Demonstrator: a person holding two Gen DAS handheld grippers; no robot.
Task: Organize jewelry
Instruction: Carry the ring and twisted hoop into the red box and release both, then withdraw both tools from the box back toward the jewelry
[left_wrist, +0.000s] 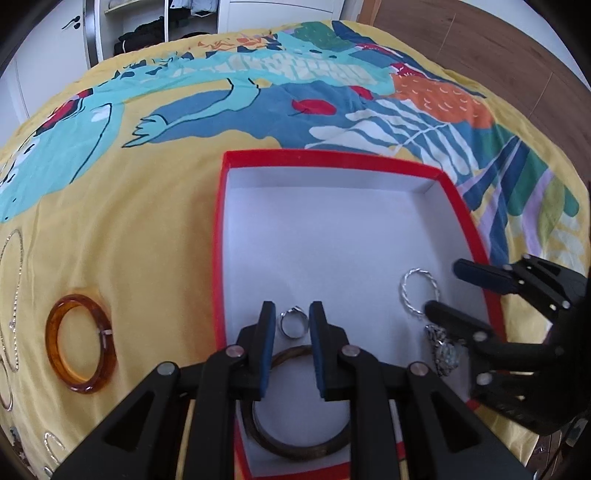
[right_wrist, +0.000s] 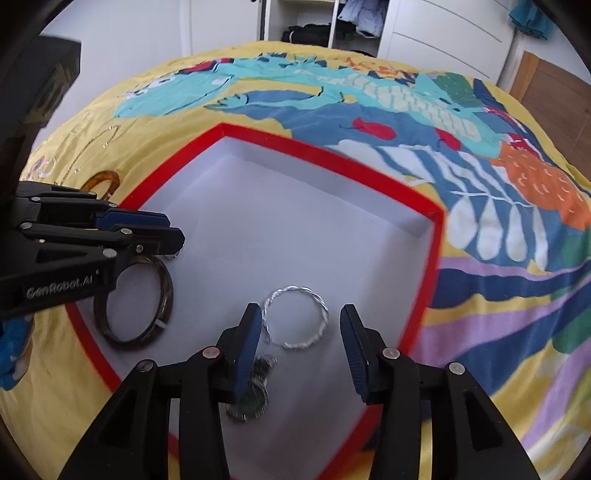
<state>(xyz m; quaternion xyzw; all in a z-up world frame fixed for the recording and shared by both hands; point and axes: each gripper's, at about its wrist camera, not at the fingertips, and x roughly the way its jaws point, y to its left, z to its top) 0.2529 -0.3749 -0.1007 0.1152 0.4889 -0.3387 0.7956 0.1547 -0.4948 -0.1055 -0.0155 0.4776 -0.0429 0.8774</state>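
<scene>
Left gripper (left_wrist: 292, 314) fingers part-open astride ring (left_wrist: 291, 321); right gripper (right_wrist: 297, 325) wider, empty, over bracelet (right_wrist: 295, 317). Risk: snagging pendant (right_wrist: 255, 391).

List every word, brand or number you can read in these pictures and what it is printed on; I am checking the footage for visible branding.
"GenRobot.AI": white lettering on the black body of the left gripper, seen in the right wrist view.
Orange marks printed near the far edge of the patterned bedspread may be writing, but are too small and blurred to read.
No readable text on the red box or the jewelry.
</scene>
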